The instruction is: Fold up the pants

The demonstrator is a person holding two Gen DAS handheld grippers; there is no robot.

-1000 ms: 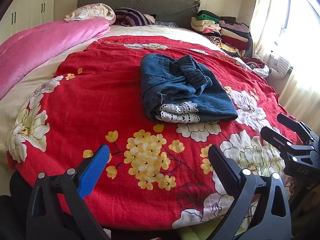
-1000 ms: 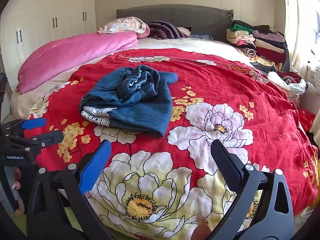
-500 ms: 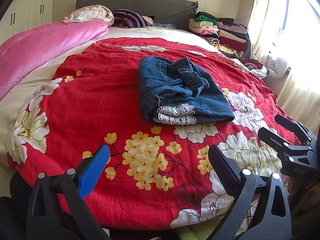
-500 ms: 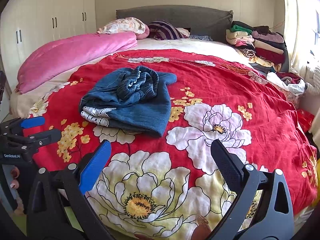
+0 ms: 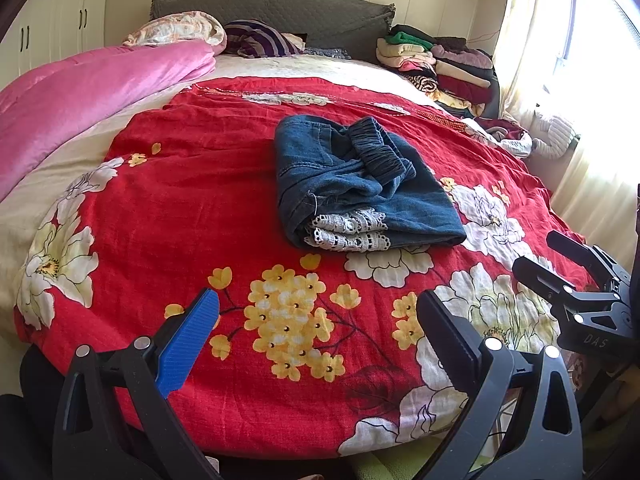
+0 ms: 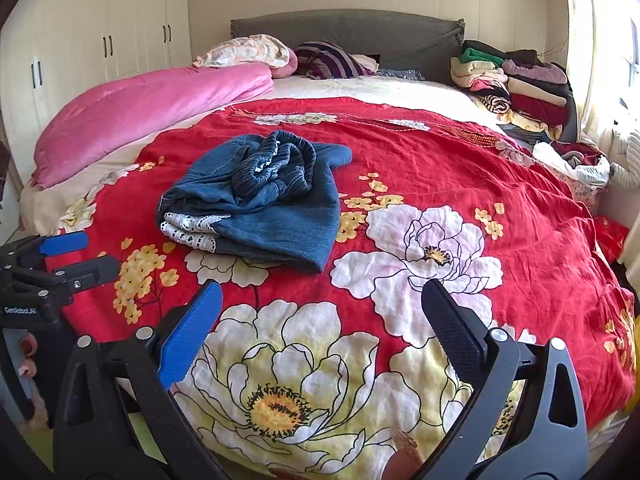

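1. The pants (image 5: pixel 360 188) are lying folded on the red floral bedspread (image 5: pixel 200 208), waistband bunching loosely on top.
2. The left gripper (image 5: pixel 316 332) and right gripper (image 6: pixel 320 320) are hovering well apart from them, jaws spread wide, empty.
3. Any nudge is risking the bundle unrolling.

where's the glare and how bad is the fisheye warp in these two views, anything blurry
Left wrist view: the window at upper right is blown out white, washing out the curtain; the red bedspread bulges into a dome, corners dark. Right wrist view: less glare, only a bright strip at the right edge; the wardrobe lines bow. The folded pants look sharp in both.
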